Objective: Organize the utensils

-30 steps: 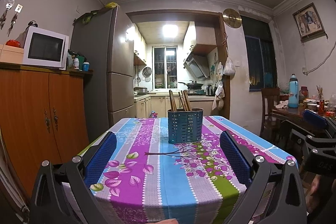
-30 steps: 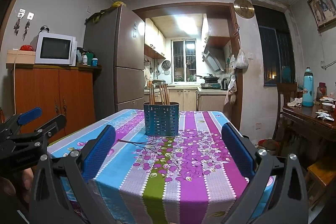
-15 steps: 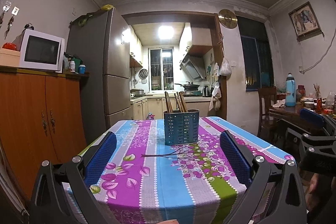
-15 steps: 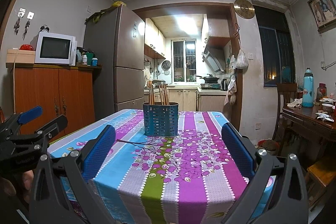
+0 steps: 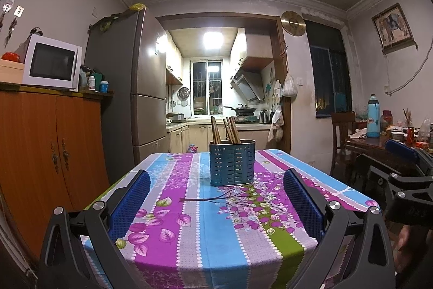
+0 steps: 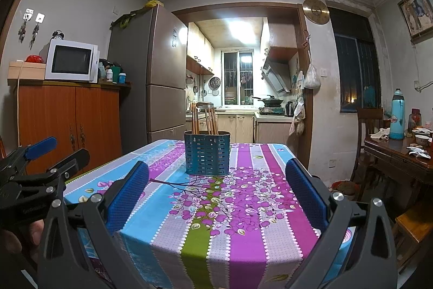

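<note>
A blue perforated utensil holder stands upright near the far end of the table, with several wooden chopsticks sticking out of its top. My left gripper hovers open over the near edge of the table, well short of the holder, with nothing between its blue pads. My right gripper is also open and empty, at about the same distance from the holder. Each gripper shows at the edge of the other's view.
The table wears a striped floral tablecloth. An orange cabinet with a microwave stands at the left, a fridge behind it. At the right is a cluttered wooden table with a chair.
Both grippers have drawn back and risen slightly, so the holder looks a little farther away. Both stay open and empty.
</note>
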A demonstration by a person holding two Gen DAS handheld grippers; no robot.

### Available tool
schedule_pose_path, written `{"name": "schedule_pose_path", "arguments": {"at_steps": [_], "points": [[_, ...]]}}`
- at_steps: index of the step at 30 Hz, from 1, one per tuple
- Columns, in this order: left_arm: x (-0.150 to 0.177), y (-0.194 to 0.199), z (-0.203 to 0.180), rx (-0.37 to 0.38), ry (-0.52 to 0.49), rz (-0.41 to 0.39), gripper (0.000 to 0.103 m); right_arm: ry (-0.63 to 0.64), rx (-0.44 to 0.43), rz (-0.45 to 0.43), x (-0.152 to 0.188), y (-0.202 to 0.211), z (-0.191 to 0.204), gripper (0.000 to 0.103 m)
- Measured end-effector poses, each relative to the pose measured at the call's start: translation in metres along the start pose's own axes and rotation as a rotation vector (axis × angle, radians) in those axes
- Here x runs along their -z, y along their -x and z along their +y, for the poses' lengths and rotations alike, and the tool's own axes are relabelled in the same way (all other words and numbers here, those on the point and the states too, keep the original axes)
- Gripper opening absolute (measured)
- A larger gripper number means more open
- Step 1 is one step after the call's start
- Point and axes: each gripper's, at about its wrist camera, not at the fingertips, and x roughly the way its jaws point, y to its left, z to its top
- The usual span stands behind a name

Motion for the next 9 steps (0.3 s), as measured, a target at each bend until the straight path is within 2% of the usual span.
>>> {"name": "schedule_pose_path", "arguments": {"at_steps": [9], "points": [[0.0028, -0.0091, -0.0028, 0.007, -0.003, 0.027, 0.098, 0.000, 0.003, 0.000, 0.0011, -0.0020, -0.0037, 0.098]]}}
